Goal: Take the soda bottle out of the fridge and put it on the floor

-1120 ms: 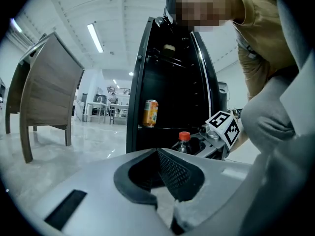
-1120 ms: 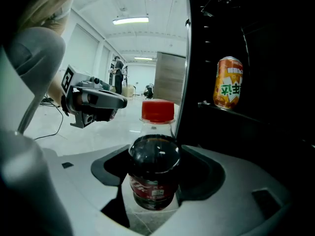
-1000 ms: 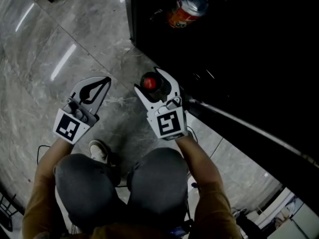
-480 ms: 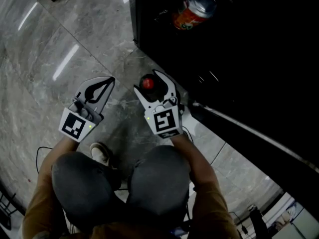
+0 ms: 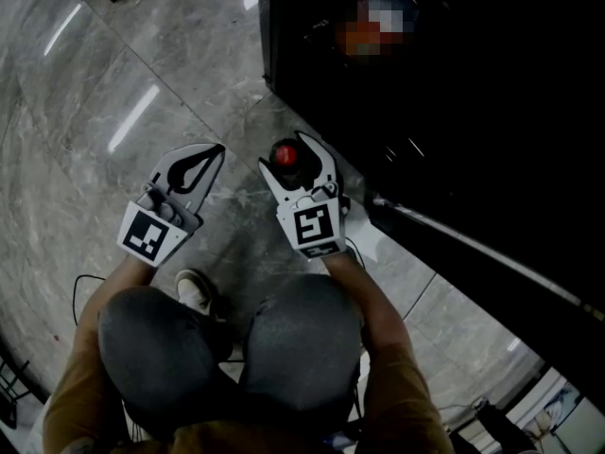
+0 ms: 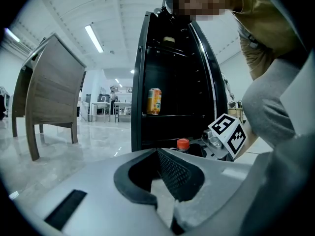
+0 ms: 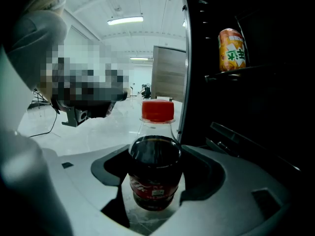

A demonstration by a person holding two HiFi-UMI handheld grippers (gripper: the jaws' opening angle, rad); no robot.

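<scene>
The soda bottle, dark and red-capped, stands upright between the fingers of the right gripper. The two padded fingers are spread to the bottle's width and press its lower body from both sides. Pale marble floor shows just beneath its base, though contact cannot be judged. This gripper is held low, just beside the open fridge. On a shelf inside stands an orange can. The left gripper is level beside it over the floor, its tips together, holding nothing. Both forearms reach forward past the person's bent knees.
</scene>
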